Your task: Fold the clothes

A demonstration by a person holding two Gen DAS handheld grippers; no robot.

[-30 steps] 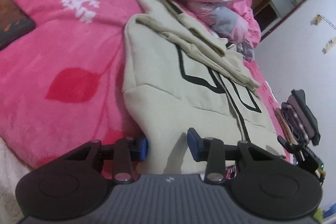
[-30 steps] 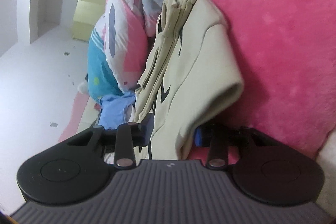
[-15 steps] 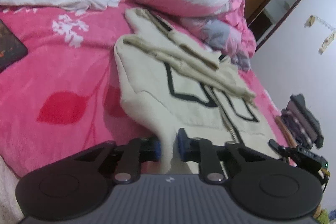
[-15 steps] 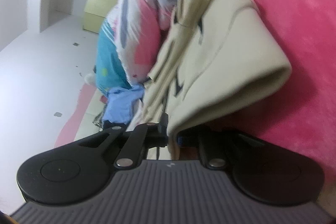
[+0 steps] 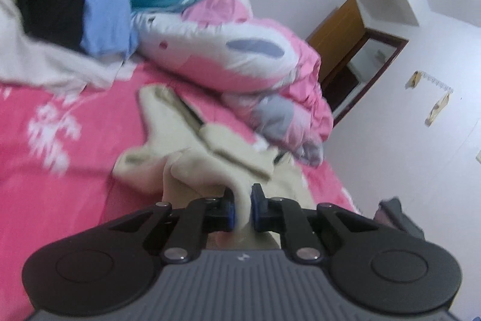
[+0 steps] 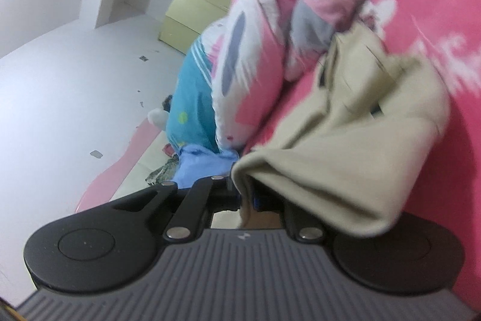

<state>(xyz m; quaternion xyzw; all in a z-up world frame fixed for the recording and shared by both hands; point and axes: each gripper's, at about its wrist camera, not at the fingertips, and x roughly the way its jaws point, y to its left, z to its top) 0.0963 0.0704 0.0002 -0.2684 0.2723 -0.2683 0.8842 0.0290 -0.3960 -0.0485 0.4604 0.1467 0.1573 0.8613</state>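
matt beige fleece hoodie (image 5: 192, 158), plush blanket (image 5: 60, 170)

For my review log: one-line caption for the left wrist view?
Left gripper pinches the hem of the beige hoodie, lifting it over the pink blanket.

Beige hoodie (image 5: 192, 140), bunched, hem lifted off bed

Both views are soft with motion blur, strongest on the beige hoodie (image 5: 192, 158) and pink bed cover (image 5: 60, 170). Light is even and indoor; fisheye bends the walls at the edges.
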